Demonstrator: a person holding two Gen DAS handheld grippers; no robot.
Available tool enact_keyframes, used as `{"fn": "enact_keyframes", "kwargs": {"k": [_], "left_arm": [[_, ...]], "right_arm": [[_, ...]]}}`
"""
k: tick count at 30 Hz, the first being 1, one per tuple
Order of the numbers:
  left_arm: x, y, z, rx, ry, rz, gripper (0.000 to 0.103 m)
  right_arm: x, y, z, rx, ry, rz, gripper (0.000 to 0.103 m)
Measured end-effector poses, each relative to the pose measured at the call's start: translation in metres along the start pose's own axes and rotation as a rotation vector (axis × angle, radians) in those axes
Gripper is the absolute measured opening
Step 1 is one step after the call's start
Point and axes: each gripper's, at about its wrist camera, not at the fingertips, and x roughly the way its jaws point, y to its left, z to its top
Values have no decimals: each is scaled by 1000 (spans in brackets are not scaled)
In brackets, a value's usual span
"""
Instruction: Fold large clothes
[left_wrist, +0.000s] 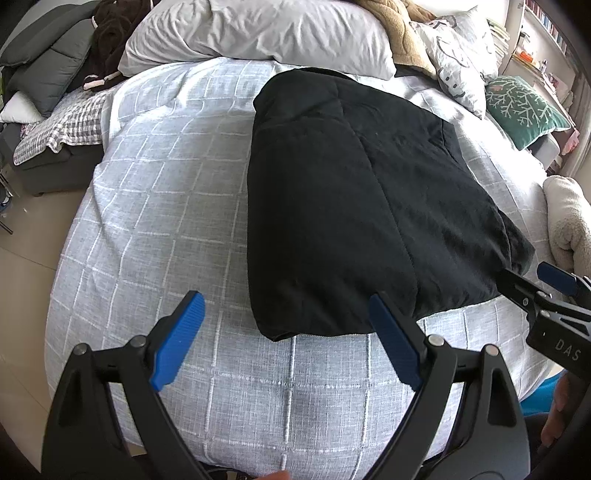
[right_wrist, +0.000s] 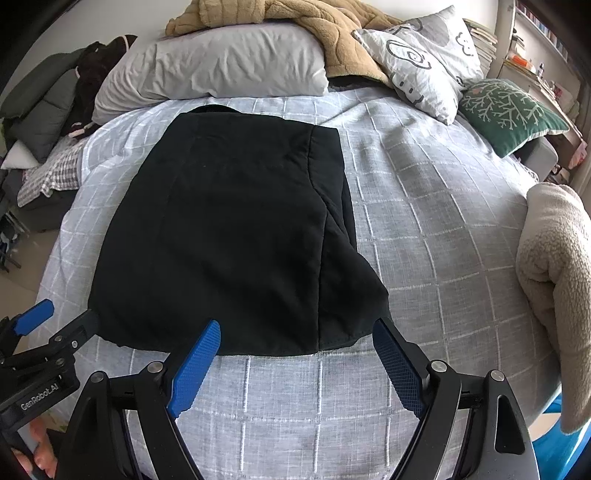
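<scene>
Left wrist view first: the left gripper (left_wrist: 284, 314) hangs over the near edge of the bed (left_wrist: 155, 206), jaws spread wide with nothing between them. Its blue pads (left_wrist: 179, 341) frame the near hem of the black garment (left_wrist: 354, 206), which lies folded into a long panel on the grey checked cover, right of centre. At the far right the right gripper (left_wrist: 554, 291) pokes in, just beside the garment's near right corner. A white pillow (left_wrist: 258, 33) sits at the head of the bed, a green cushion (left_wrist: 521, 107) off to the right.

Right wrist view now: the right gripper (right_wrist: 295, 350) is released too, empty, fingers straddling the hem of the black garment (right_wrist: 229, 229). The left gripper (right_wrist: 55, 325) shows at the left edge, by the garment's near left corner. A cream fleece blanket (right_wrist: 554, 280) drapes at the right.
</scene>
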Motion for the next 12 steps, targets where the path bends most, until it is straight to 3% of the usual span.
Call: {"fn": "enact_keyframes", "kwargs": {"k": [12], "left_arm": [[-2,-2,-2,7,0,-9,90]], "right_arm": [[5,1,1,-10,13,-1,86]]}}
